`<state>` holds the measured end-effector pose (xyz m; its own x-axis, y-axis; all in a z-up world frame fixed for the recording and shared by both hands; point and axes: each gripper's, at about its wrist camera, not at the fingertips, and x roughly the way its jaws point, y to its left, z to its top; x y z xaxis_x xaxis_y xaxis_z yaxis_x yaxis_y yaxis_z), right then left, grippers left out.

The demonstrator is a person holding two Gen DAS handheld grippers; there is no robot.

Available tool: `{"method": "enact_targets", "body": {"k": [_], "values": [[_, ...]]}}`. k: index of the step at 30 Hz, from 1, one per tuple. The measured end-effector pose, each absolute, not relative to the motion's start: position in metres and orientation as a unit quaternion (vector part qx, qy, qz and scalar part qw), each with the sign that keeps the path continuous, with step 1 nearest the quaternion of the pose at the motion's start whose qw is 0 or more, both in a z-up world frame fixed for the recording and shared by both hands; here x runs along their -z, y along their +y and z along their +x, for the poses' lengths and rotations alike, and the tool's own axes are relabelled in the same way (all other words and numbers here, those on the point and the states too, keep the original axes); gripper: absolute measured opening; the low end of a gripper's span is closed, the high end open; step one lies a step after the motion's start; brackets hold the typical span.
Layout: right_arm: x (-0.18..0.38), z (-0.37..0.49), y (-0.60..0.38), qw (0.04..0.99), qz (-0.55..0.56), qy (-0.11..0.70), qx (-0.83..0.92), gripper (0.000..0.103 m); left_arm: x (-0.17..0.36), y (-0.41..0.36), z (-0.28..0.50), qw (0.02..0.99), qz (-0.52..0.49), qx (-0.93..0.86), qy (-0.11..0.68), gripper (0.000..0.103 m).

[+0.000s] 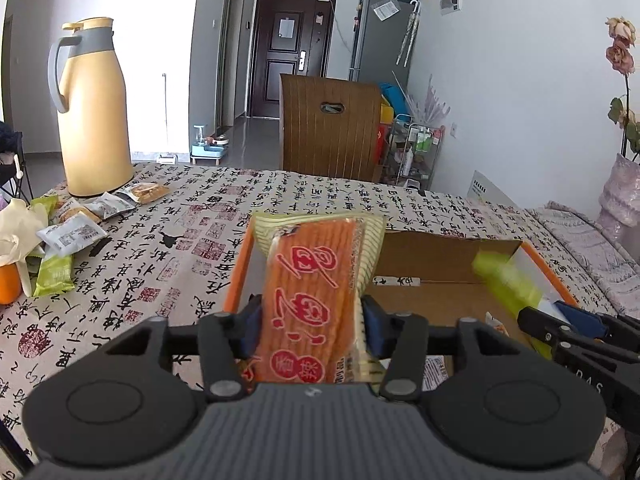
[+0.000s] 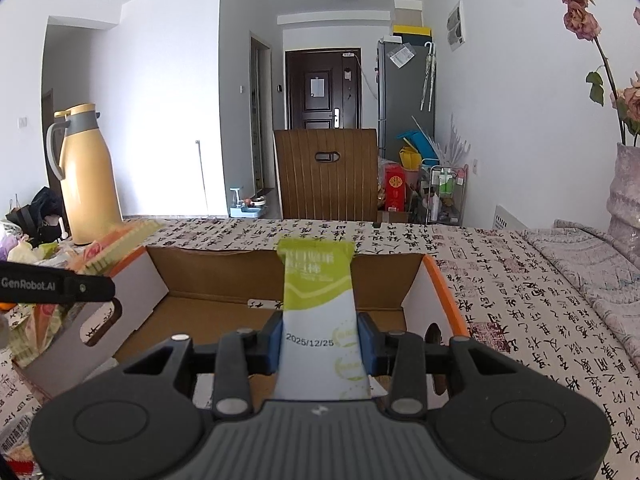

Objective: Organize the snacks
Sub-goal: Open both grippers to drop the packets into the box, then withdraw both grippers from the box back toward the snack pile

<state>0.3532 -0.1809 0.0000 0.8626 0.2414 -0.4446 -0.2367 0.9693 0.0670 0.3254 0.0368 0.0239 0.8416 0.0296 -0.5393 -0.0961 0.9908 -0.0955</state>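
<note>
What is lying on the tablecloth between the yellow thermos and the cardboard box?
In the left wrist view, several small snack packets lie between the yellow thermos and the cardboard box; nearer the box, bare tablecloth.

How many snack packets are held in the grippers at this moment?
2. An orange cracker packet stands between the left gripper fingers, above the cardboard box. A green-and-white snack bar is clamped in the right gripper, also over the box.

A table (image 1: pixel 304 196) carries everything, covered with a cloth printed in black calligraphy and red seals. On it sit an open cardboard box (image 2: pixel 224 276) with orange edges, a yellow thermos jug (image 1: pixel 94 120), and a loose pile of snack packets (image 1: pixel 72 232), with what may be an orange (image 1: pixel 9 284) beside them.
</note>
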Motion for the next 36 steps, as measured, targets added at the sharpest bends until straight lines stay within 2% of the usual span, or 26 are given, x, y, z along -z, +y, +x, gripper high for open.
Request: {"method": "enact_targets", "body": {"k": [2,4,5,6,7,9,12,23,36], "values": [[0.002,0.354,-0.183,0.964,0.009,0.235,-0.123,0.037,-0.024,0.035,0.325,0.959,-0.056,-0.030,0.277,0.064],[0.002,0.354,-0.185,0.964,0.011,0.235,-0.120,0.040,-0.025,0.034,0.321,0.961,-0.054,-0.032,0.269,0.080],[0.001,0.354,-0.187,0.965,0.013,0.234,-0.118,0.050,-0.026,0.034,0.319,0.962,-0.055,-0.032,0.265,0.084],[0.001,0.353,-0.188,0.966,0.015,0.232,-0.116,0.059,-0.027,0.033,0.318,0.963,-0.057,-0.034,0.262,0.094],[0.000,0.352,-0.188,0.967,0.016,0.230,-0.113,0.076,-0.028,0.034,0.316,0.964,-0.058,-0.037,0.258,0.103],[-0.001,0.350,-0.191,0.969,0.018,0.223,-0.107,0.092,-0.029,0.034,0.314,0.965,-0.060,-0.041,0.253,0.103],[-0.004,0.348,-0.194,0.970,0.026,0.218,-0.101,0.103,-0.030,0.036,0.314,0.964,-0.067,-0.042,0.256,0.103],[-0.007,0.347,-0.195,0.972,0.029,0.212,-0.096,0.103,-0.031,0.035,0.313,0.963,-0.067,-0.043,0.257,0.103],[-0.029,0.317,-0.200,0.977,0.014,0.191,-0.091,0.103,-0.057,0.027,0.280,0.970,-0.067,-0.042,0.228,0.103]]}}
